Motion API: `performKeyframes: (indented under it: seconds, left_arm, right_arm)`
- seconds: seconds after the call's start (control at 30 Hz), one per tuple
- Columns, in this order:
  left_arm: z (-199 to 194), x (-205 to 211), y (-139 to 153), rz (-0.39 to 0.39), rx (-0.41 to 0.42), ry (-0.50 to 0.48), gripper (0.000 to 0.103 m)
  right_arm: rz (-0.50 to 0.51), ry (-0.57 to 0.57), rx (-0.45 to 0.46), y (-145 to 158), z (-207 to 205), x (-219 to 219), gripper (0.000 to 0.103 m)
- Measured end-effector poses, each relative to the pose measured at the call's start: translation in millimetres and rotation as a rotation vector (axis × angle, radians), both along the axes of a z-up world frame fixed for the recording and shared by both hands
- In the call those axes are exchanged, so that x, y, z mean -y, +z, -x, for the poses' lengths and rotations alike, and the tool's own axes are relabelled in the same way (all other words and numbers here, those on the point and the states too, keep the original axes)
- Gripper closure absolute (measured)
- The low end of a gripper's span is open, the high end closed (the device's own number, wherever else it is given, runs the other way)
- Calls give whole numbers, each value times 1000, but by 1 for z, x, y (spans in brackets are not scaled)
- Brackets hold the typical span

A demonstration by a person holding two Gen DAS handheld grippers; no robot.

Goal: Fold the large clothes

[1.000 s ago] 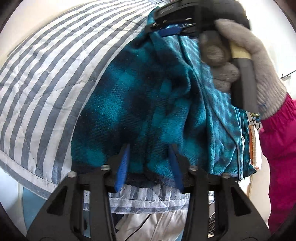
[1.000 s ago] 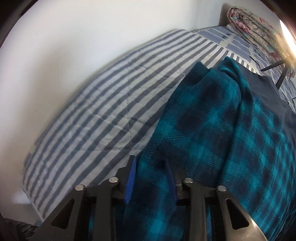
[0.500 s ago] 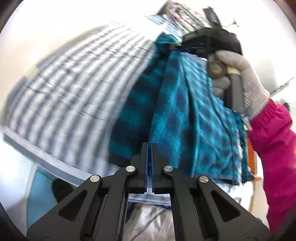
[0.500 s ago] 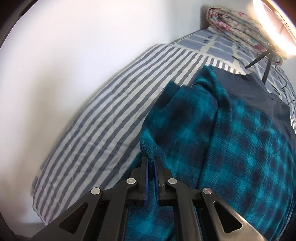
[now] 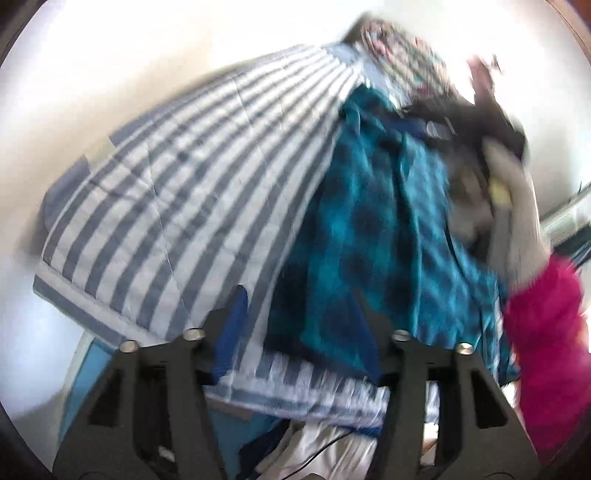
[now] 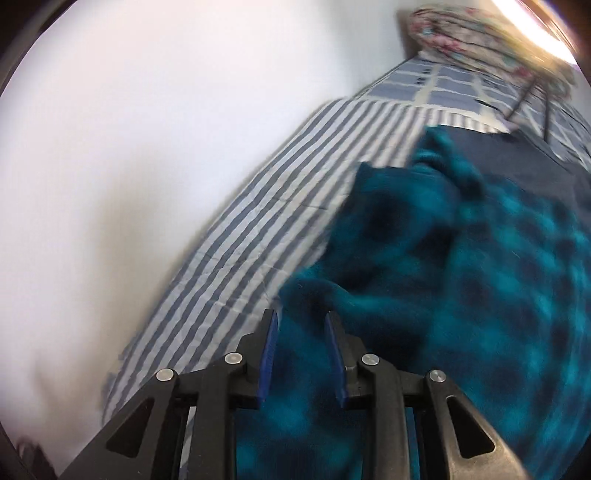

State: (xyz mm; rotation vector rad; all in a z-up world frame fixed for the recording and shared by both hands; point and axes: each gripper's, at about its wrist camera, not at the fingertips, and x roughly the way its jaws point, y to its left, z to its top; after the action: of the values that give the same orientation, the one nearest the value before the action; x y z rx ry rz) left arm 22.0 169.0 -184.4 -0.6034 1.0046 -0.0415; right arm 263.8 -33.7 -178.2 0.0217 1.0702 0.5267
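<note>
A teal and black plaid garment [image 5: 369,229] with a navy inner side [image 6: 517,166] lies bunched on a blue-and-white striped quilt [image 5: 192,192]. My left gripper [image 5: 301,326] hangs over the garment's near corner and the quilt's edge. Its jaws are opening and the pads press on nothing. My right gripper [image 6: 301,349] is over the garment's [image 6: 461,277] left edge. Its jaws are opening too, with fleece showing between the pads but not pinched. In the left wrist view the right gripper [image 5: 417,127] appears blurred at the garment's far end, held by a grey-gloved hand [image 5: 513,206] with a pink sleeve [image 5: 546,332].
A white wall [image 6: 147,147] runs along the far side of the quilt [image 6: 280,221]. A rolled floral blanket [image 6: 480,33] lies on a blue checked sheet [image 6: 454,81] at the bed's head, with thin black stand legs [image 6: 524,96] beside it. Pale clothes [image 5: 325,450] lie below the bed's near edge.
Both grippers stood open over the fabric, then shut on the garment's edge, and now stand open again with the fabric let go. Both views have drawn back and show more of the bed.
</note>
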Motion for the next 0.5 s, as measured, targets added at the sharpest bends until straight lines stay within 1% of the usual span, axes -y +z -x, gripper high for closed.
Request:
performKeyframes:
  seconds: [0.1,0.17,0.23,0.33,0.37,0.4,0.43,0.5]
  left_arm:
    - [-8,-13,-12,100,-21,38,45]
    - [-15,-14,-27,131,-56,39,46]
    - [-22,-14,-37,140,-90,39,46]
    - [-22,-10,-36,118,-69,26,46]
    - [-22,-5,-35,111,-64,13,47]
    - [-24,0,-34,107,-61,-3,61]
    - [-25,5,-35,102,-70,-29,80]
    - [-28,11,-37,92,-77,-51,91]
  right_arm:
    - [-3,19,-5,-1,24,24,77]
    - [0,29,-31,-12,38,36,78]
    - [3,32,-53,-22,45,40,79]
    - [52,42,-56,-38,46,37,82]
    - [79,49,-51,-43,47,34,83]
    - [109,58,-44,-47,50,32,87]
    - [128,63,-36,-49,51,30,87]
    - [151,67,-31,-47,53,27,87]
